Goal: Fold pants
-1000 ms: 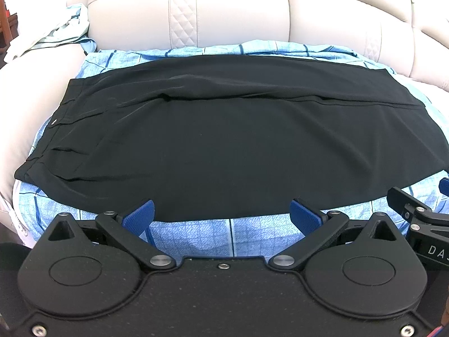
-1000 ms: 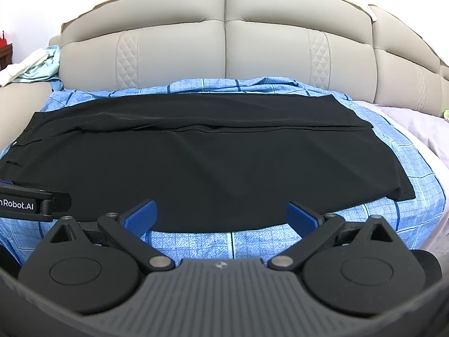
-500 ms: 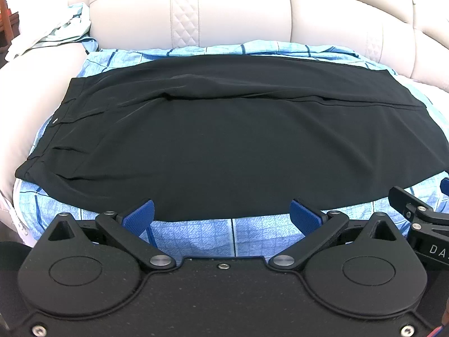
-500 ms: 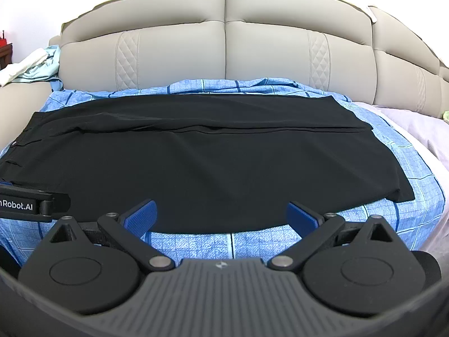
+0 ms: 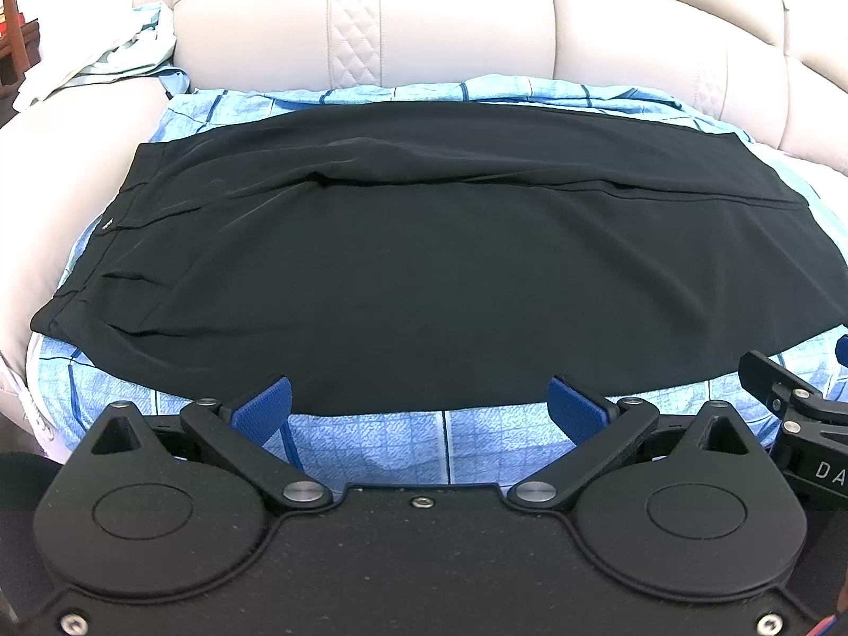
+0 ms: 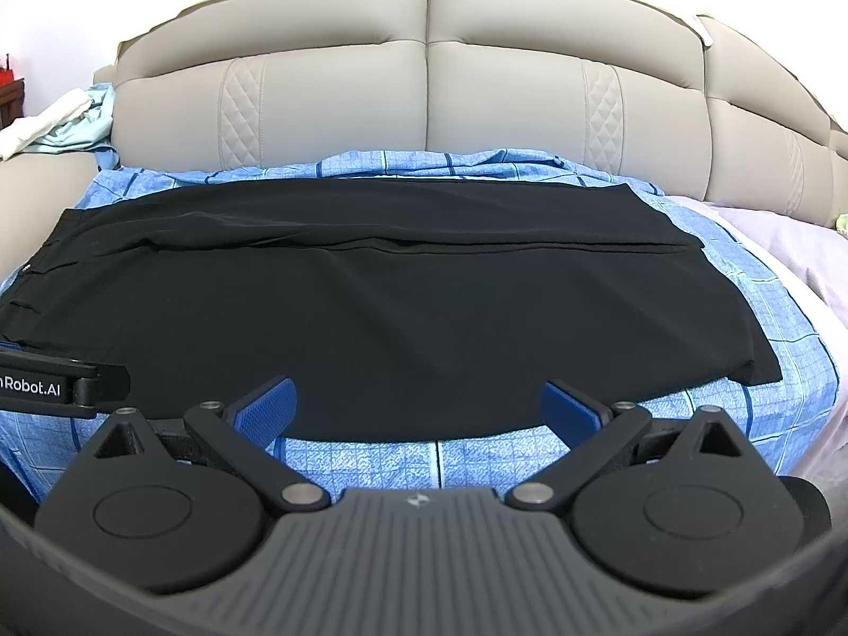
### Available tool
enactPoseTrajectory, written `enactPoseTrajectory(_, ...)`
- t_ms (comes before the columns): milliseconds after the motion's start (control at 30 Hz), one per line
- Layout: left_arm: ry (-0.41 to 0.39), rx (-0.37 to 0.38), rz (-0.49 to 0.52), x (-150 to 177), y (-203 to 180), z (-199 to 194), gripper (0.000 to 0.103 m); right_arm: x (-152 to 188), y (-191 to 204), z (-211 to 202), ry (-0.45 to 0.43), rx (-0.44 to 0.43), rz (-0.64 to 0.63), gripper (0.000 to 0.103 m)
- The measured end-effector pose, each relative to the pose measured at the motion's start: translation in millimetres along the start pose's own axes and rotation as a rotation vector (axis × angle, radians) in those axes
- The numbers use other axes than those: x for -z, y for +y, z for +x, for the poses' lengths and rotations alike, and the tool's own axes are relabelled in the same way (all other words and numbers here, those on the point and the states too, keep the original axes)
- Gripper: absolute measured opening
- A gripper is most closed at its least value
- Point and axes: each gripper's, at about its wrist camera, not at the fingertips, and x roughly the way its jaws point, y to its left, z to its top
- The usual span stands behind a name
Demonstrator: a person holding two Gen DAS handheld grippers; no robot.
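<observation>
Pants (image 5: 424, 265) of smooth black fabric lie spread flat across the blue checked bed sheet (image 5: 371, 445), the waistband end off to your left and the leg hems off to your right, one leg laid behind the other toward the padded beige leather headboard (image 6: 424, 85).

Your left gripper (image 5: 421, 405) is held level and low at the near side of the bed, pointing across the pants toward the headboard. Its jaws are spread wide, and its blue ribbed pads (image 5: 265, 405) sit right at the near edge of the black fabric; you cannot tell from this view whether they touch it. Nothing is between them but sheet and the hem of the cloth.

Your right gripper (image 6: 418, 403) is in the same pose just beside it, further toward the leg hems: level, aimed at the headboard, jaws spread wide, pads (image 6: 267, 405) at the near edge of the pants with nothing pinched. Each gripper shows at the edge of the other's view, so you are holding them close side by side, near the middle of the garment's long near edge.

A heap of pale green and white cloth (image 6: 58, 127) rests on the beige armrest at the far left, well apart from the pants.
</observation>
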Motion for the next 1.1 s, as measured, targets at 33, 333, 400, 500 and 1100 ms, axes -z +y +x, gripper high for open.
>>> enactPoseTrajectory(33, 0.000, 0.000, 0.000, 0.6, 0.0, -0.1, 0.103, 0.2, -0.1, -0.3, 0.000, 0.001, 0.001, 0.103)
enactPoseTrajectory(333, 0.002, -0.001, -0.003, 1.7, 2.7, 1.3, 0.103, 0.4, 0.7, -1.1, -0.002, 0.002, -0.005, 0.103)
enactPoseTrajectory(400, 0.002, 0.001, -0.002, 2.1, 3.1, 1.8, 0.103, 0.2, 1.0, -1.1, -0.002, 0.004, -0.007, 0.103)
enactPoseTrajectory(500, 0.005, -0.002, -0.001, 1.4, 1.5, 2.8, 0.103, 0.1, 1.6, -0.6, -0.002, 0.005, -0.010, 0.103)
enactPoseTrajectory(1100, 0.040, -0.033, -0.007, -20.0, 11.8, 31.0, 0.103, -12.5, 1.9, 14.3, -0.019, 0.035, -0.015, 0.103)
